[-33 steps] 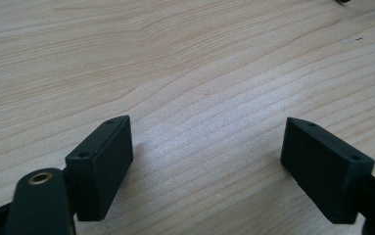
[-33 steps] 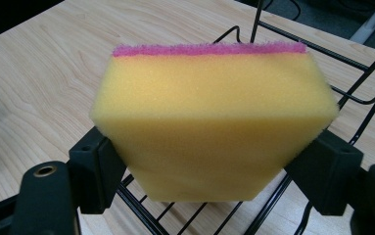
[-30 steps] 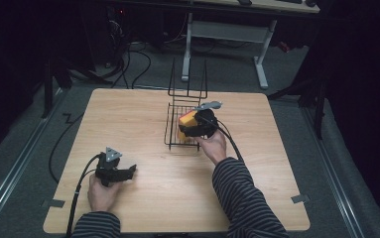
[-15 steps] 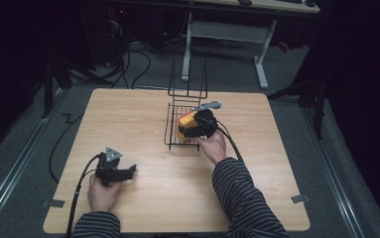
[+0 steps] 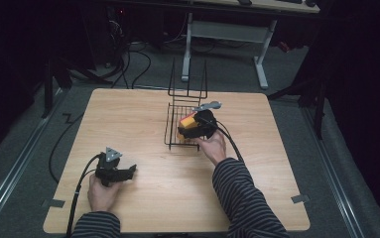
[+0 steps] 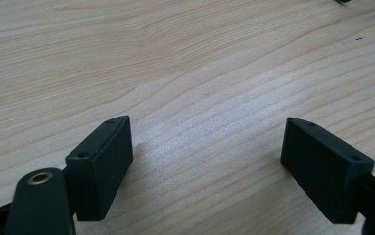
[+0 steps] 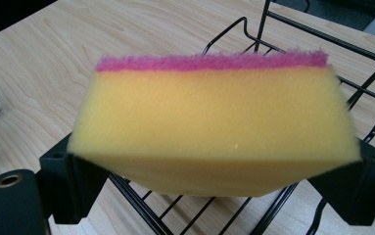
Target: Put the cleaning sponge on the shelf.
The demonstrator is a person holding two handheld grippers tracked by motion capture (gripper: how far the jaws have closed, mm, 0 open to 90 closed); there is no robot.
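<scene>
- While the right gripper (image 7: 217, 161) has just been opening its jaws, the sponge (image 7: 214, 117) sits between them, with the pads against its two short ends. The grip looks slack rather than gone, since the sponge hangs clear of the wires below.
- Lying crosswise between the jaws, the sponge shows its yellow foam face toward the gripper, with the pink scouring layer along its far edge.
- Directly under the jaws and beyond them is the black wire rack (image 5: 173, 126). Its floor bars show beneath the sponge and its tall back rises past the pink edge.
- Judged from this, the step in hand is the release: the sponge has been carried over the rack and is being let go into it.
- The next move calls for spreading the jaws until both pads are free of the foam, then drawing the gripper straight back and up so that neither pad drags the sponge out or catches a wire.
- Off to the side, the left gripper (image 6: 207, 147) has its jaws spread wide with nothing between them, low over the bare wooden table (image 6: 185, 58), well apart from the rack.
- No brand, label or writing can be read on the sponge, the rack, the jaws or the table.
</scene>
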